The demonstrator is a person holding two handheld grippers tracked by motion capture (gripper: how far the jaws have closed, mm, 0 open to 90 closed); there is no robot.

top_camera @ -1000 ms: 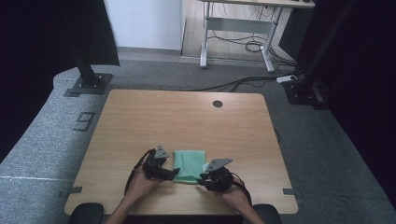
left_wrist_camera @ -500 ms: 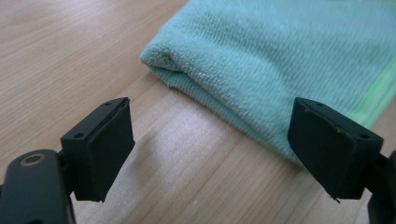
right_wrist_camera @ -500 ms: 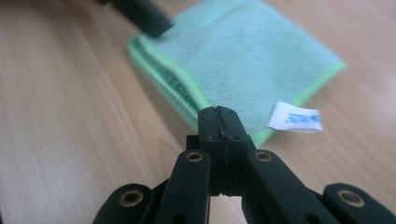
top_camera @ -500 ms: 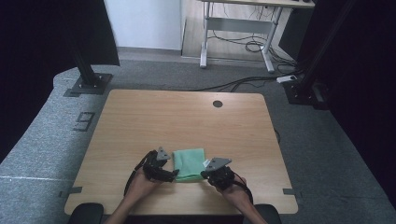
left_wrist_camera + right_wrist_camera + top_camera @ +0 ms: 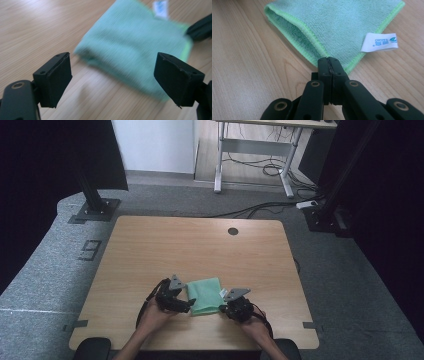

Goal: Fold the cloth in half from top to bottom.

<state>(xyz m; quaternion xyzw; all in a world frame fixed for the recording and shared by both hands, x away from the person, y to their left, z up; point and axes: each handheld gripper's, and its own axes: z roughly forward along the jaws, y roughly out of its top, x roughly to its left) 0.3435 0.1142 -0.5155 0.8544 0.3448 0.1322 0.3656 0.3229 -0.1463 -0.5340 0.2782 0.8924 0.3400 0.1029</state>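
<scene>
A folded green cloth lies flat on the wooden table near its front edge. My left gripper is at the cloth's left edge. Its jaws stand wide open in the left gripper view, with the cloth just beyond and between them. My right gripper is at the cloth's near right corner. In the right gripper view it is shut on the hemmed corner of the cloth, next to a white label.
A round cable hole sits near the table's far edge. Grey carpet surrounds the table, with black stand bases at the back left and right. A desk frame and cables stand farther back.
</scene>
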